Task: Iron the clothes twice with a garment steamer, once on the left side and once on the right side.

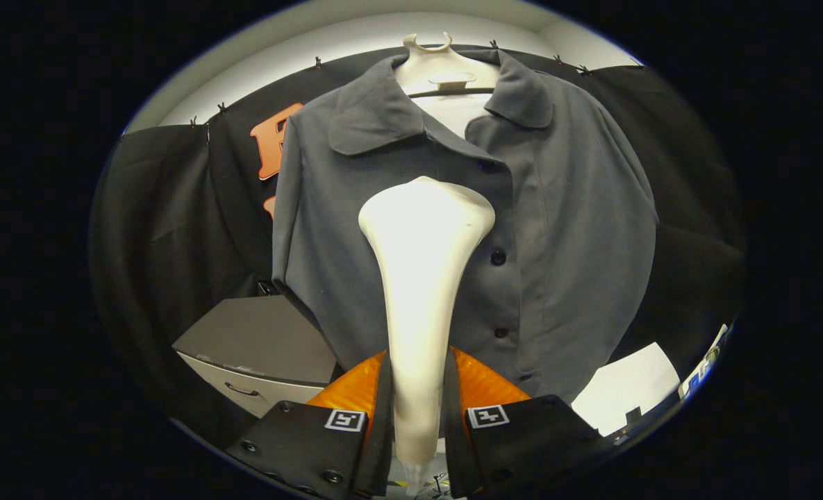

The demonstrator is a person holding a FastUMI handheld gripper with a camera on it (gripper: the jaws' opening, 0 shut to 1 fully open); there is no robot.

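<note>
A dark grey button-front collared shirt of matte fabric (pixel 564 229) hangs on a pale plastic hanger (pixel 430 48) against the booth's black cloth wall (pixel 168 222), and it is the largest thing ahead of the gripper. Its collar lies open at the top, and a row of dark round buttons (pixel 498 257) runs down its front placket.

Below the shirt's left sleeve stands a grey cabinet with a pale drawer front and a dark handle (pixel 258 347). Below the shirt's hem on the other side sits a white flat-sided object (pixel 626 385); what it is cannot be told.

In front of the shirt's chest rises the white, smooth, flared-head garment steamer (pixel 421 278), its wide head level with the upper buttons and just left of the placket. Whether the head touches the fabric cannot be told.

The gripper (pixel 418 410) pinches the steamer's narrow handle, one finger pressed on either side of it, below the shirt's hem.
</note>
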